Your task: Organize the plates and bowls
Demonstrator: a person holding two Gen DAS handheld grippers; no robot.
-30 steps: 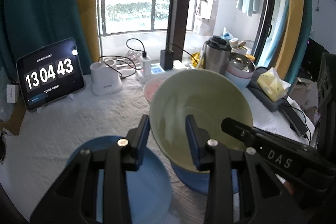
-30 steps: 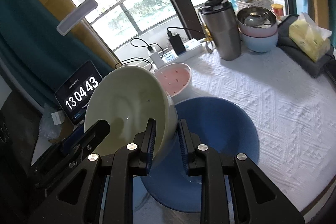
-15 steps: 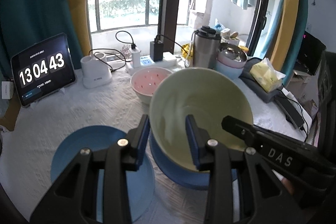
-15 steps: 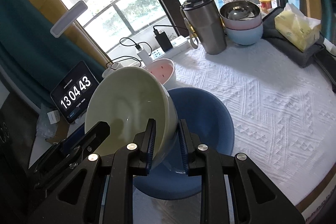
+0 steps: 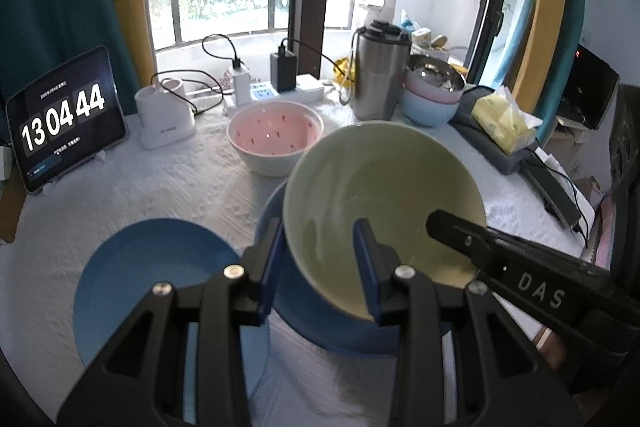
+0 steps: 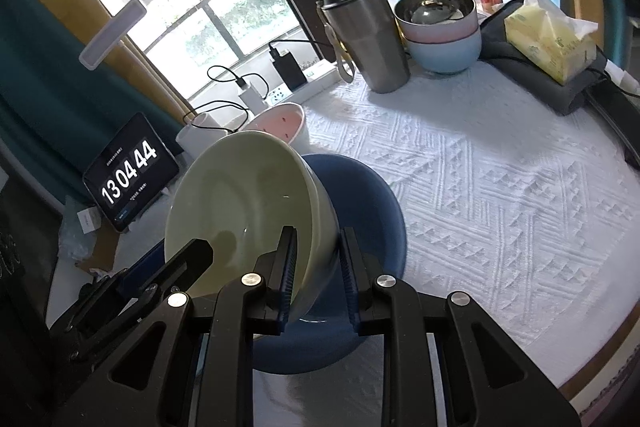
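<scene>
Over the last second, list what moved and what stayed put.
Both grippers, left gripper and right gripper, carried the green bowl downward toward the blue bowl, where it now hangs tilted. The tablet clock ticked from 43 to 44. Both grips held; the blue plate, pink bowl and tumbler stayed put.

Your left gripper (image 5: 320, 259) is matte black, with angular arms cut by triangular openings and four round silver screws across its linkage. Each of its fingers (image 5: 272, 267) carries a blue ribbed pad on its inner face. Your right gripper (image 6: 316, 267) matches it: black frame, silver screws, blue ribbed pads. Seen from the left wrist, its black arm bears the white letters "DAS".
</scene>
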